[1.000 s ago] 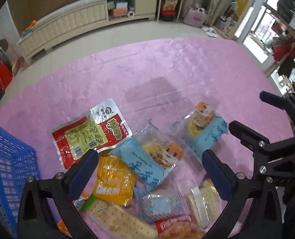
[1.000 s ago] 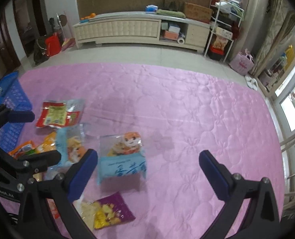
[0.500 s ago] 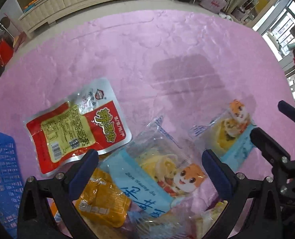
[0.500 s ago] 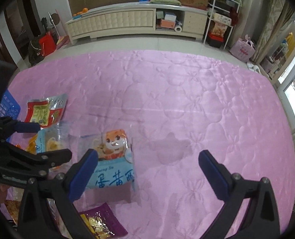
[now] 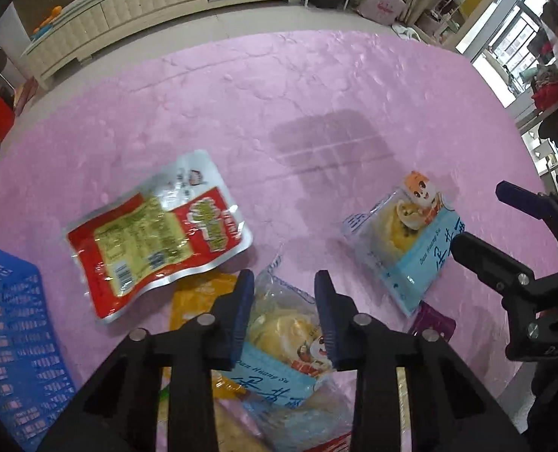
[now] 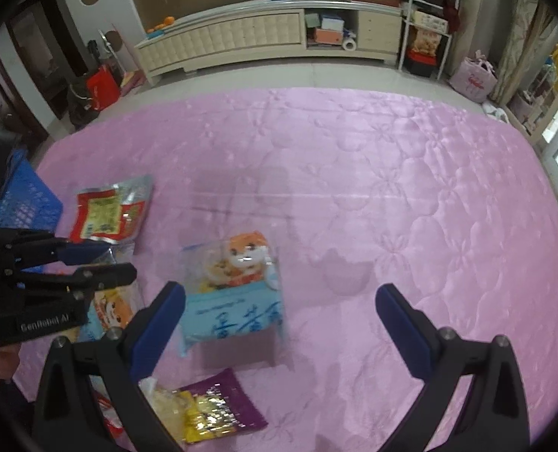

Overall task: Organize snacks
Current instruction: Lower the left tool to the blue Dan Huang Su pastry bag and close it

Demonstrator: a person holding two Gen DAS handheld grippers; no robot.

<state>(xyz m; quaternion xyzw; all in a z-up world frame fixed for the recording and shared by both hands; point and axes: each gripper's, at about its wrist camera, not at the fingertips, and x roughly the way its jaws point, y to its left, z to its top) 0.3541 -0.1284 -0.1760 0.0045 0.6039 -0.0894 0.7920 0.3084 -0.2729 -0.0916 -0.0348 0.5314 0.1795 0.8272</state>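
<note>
Several snack packets lie on a pink quilted cloth. My left gripper has closed around the top of a blue and clear packet with a cartoon tiger. A red and silver packet lies to its left and a yellow one beside it. A second tiger packet lies to the right; it also shows in the right wrist view. My right gripper is open and empty, hovering just over that packet. A purple packet lies below it.
A blue plastic basket stands at the left edge of the cloth; it also shows in the right wrist view. A cream cabinet and shelves stand beyond the cloth on the floor.
My left gripper has lowered and its fingers have closed from wide open onto the nearer tiger packet. My right gripper has moved closer to the second tiger packet, still open.
</note>
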